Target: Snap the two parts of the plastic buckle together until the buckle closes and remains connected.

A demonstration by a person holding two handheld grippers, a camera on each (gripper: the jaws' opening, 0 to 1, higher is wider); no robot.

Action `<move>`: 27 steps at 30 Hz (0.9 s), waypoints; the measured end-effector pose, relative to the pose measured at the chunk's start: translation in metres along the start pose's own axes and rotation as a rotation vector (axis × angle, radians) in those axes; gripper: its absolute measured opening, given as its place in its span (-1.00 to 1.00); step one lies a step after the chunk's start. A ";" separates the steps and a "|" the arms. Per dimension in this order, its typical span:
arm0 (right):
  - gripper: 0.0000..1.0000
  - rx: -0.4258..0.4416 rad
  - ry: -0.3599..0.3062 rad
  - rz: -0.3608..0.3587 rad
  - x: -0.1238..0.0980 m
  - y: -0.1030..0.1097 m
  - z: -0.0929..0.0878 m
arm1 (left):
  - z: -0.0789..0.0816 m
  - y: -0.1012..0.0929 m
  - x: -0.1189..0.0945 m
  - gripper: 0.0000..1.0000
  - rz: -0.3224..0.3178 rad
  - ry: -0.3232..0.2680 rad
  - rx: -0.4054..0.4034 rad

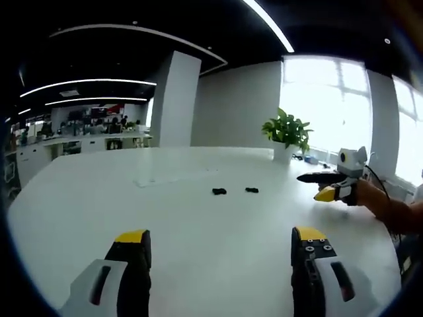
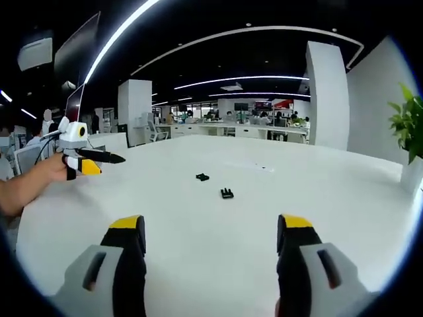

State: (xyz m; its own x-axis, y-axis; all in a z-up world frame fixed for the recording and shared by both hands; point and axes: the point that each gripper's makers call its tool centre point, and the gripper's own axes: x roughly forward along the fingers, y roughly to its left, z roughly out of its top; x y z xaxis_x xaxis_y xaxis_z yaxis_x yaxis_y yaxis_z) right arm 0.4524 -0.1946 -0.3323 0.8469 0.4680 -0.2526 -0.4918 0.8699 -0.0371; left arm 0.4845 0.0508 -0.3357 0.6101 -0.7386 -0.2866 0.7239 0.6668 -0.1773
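Pre-grasp; left gripper (image 1: 219, 246) and right gripper (image 2: 210, 232) jaws wide, empty; buckle halves (image 1: 219, 191) (image 1: 252, 190) apart on table (image 1: 198, 264); next: pick one each.

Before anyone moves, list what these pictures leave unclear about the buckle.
- Left gripper view: both buckle parts too small to tell prong half from socket half.
- Right gripper view: the parts are small, details unreadable.
- Right gripper view: potted plant cut off by the edge.
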 end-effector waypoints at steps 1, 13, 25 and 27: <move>0.63 -0.006 0.004 -0.001 0.002 -0.001 0.000 | 0.001 -0.001 0.002 0.77 0.001 0.000 0.002; 0.61 0.015 0.012 0.019 0.013 -0.007 0.002 | -0.002 -0.007 0.011 0.84 -0.016 0.021 0.025; 0.59 0.002 -0.008 0.009 -0.001 0.004 0.003 | 0.000 -0.013 -0.012 0.83 0.000 -0.028 0.053; 0.59 -0.049 0.016 0.007 -0.001 0.009 0.000 | 0.001 -0.015 -0.014 0.84 -0.016 -0.027 0.043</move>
State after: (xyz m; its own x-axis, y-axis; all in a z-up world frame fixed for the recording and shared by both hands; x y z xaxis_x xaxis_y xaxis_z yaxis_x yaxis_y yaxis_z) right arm 0.4468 -0.1871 -0.3325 0.8400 0.4714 -0.2687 -0.5077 0.8576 -0.0825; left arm 0.4656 0.0514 -0.3282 0.6068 -0.7517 -0.2583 0.7462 0.6507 -0.1408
